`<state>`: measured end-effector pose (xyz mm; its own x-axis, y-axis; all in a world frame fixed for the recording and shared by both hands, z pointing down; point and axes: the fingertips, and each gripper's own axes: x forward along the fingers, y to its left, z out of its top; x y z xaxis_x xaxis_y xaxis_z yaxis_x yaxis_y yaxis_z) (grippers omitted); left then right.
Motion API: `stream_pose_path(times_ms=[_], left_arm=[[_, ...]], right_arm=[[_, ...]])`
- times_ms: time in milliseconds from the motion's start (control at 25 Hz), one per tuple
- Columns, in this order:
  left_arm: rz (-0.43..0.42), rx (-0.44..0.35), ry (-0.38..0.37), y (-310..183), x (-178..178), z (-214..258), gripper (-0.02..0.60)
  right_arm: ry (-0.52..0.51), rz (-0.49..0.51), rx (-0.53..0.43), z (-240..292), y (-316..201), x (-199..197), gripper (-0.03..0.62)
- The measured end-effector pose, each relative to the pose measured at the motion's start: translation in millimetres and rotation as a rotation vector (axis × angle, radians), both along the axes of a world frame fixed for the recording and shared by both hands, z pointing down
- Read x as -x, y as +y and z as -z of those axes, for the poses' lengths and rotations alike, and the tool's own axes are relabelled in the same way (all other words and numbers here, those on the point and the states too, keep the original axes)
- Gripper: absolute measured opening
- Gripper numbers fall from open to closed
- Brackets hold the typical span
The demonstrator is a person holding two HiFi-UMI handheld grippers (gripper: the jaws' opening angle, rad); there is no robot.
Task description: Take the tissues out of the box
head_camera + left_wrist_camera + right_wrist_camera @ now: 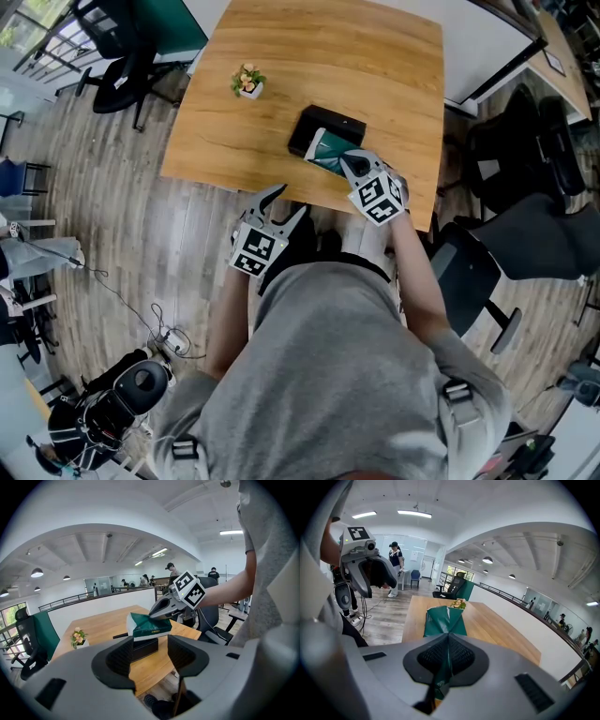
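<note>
A black tissue box [319, 127] lies on the wooden table [281, 56] near its front edge. A green pack of tissues [330, 152] sticks out of the box, lifted at its near end. My right gripper [350, 163] is shut on the pack's wrapper, and in the right gripper view the green pack [444, 620] runs from the closed right gripper [447, 645] out over the table. My left gripper [289, 201] hangs open off the table's front edge, holding nothing. In the left gripper view the box [143, 648] and pack [149, 625] lie beyond the open left gripper [149, 656].
A small white pot of flowers [248, 82] stands at the table's back left. Office chairs stand at the right [525, 234] and far left [122, 66]. Cables and a black device [131, 389] lie on the wooden floor at the left.
</note>
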<state>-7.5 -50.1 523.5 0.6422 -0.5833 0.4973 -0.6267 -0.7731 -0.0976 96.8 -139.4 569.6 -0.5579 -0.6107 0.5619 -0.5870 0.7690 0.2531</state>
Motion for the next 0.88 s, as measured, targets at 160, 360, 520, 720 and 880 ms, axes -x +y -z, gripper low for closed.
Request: stream_pose_path(times_ms=[160, 360, 520, 720, 880], left_arm=[[0.004, 0.0, -0.001, 0.4, 1.7, 0.6, 0.242], [0.006, -0.003, -0.004, 2.0, -5.1, -3.3, 0.242], [0.006, -0.003, -0.004, 0.9, -5.0, -3.4, 0.242], [0.008, 0.004, -0.003, -1.2, 4.2, -2.6, 0.242], [0.01, 0.006, -0.002, -2.8, 5.7, -2.9, 0.242]], right_arm=[[0.001, 0.001, -0.002, 0.6, -0.6, 1.6, 0.005], [0.001, 0.004, -0.004, -3.8, 1.1, -5.4, 0.003], [0.004, -0.004, 0.004, -7.0, 0.9, -7.7, 0.005], [0.014, -0.005, 0.009, -6.4, -1.2, -2.0, 0.005], [0.02, 0.0, 0.01, -7.1, -2.6, -0.2, 0.003]])
